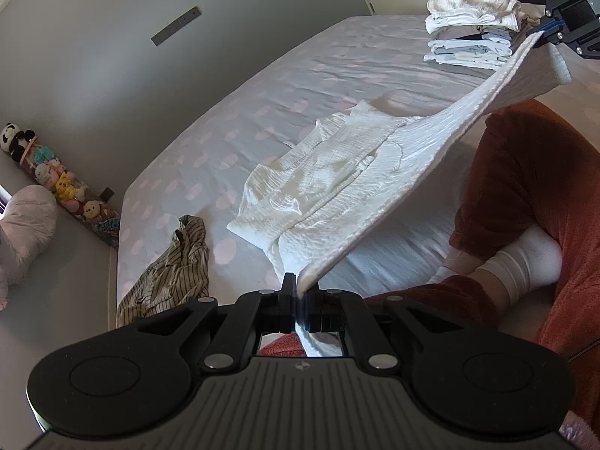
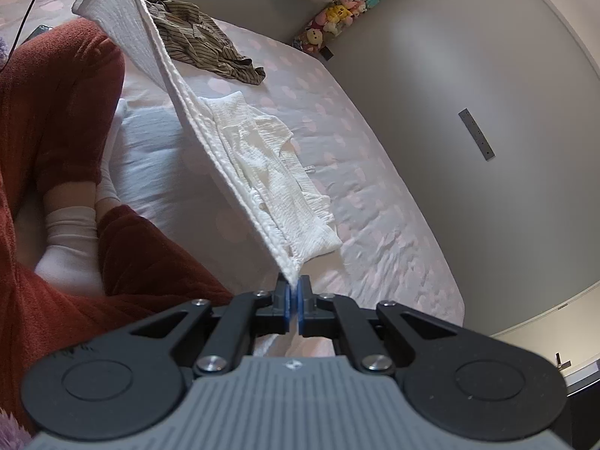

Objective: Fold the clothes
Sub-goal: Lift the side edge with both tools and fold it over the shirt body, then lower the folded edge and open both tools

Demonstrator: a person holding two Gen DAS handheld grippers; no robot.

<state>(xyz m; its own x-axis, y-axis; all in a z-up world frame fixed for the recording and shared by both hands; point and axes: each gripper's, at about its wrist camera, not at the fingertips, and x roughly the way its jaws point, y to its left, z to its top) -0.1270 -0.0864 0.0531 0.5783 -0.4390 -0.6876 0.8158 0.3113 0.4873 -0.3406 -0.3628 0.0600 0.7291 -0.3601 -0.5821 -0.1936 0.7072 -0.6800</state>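
On the bed (image 1: 337,71) with its pink-dotted sheet, I see a striped shirt (image 1: 168,266) at left, then my left claw (image 1: 298,292) and right claw (image 2: 294,292) each clenched on one end of the white garment's (image 1: 337,183) raised hem, its remainder lying mid-bed.

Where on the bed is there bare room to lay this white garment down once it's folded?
Bare sheet lies between the white garment and the wall, left of the folded stack. Crowded: the striped shirt at the corner and the person's legs.
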